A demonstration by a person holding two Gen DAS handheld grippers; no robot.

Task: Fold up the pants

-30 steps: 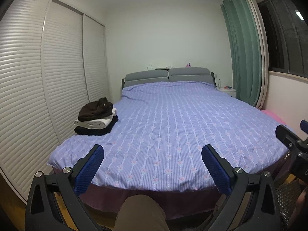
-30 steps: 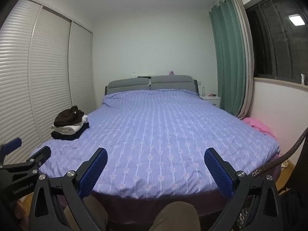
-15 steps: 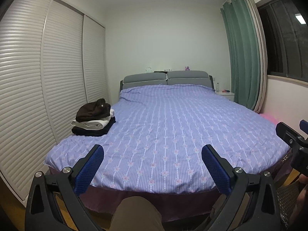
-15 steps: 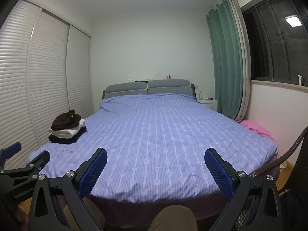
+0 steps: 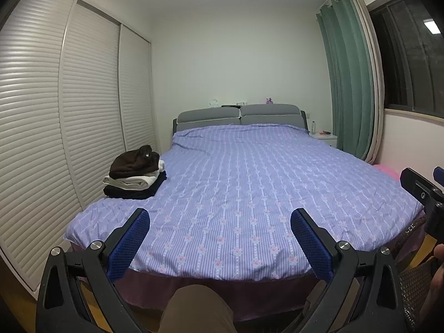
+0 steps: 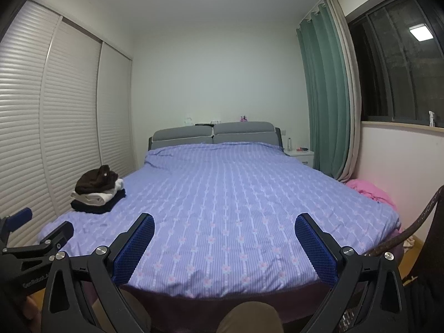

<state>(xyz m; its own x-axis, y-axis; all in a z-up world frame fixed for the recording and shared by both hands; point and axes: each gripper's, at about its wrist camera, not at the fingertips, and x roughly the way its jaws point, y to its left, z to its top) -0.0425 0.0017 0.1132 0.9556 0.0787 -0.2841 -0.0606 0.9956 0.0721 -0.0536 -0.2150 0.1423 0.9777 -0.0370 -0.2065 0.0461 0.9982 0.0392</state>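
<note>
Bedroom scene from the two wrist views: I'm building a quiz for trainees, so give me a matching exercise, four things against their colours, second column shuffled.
Things:
1. Top garment on the clothes stack
2. Curtain
3. Bedspread
4. Headboard

Colours:
A. Green
B. Grey
C. Dark brown
D. Lilac with stripes and small flowers

Pairs: 1-C, 2-A, 3-D, 4-B
</note>
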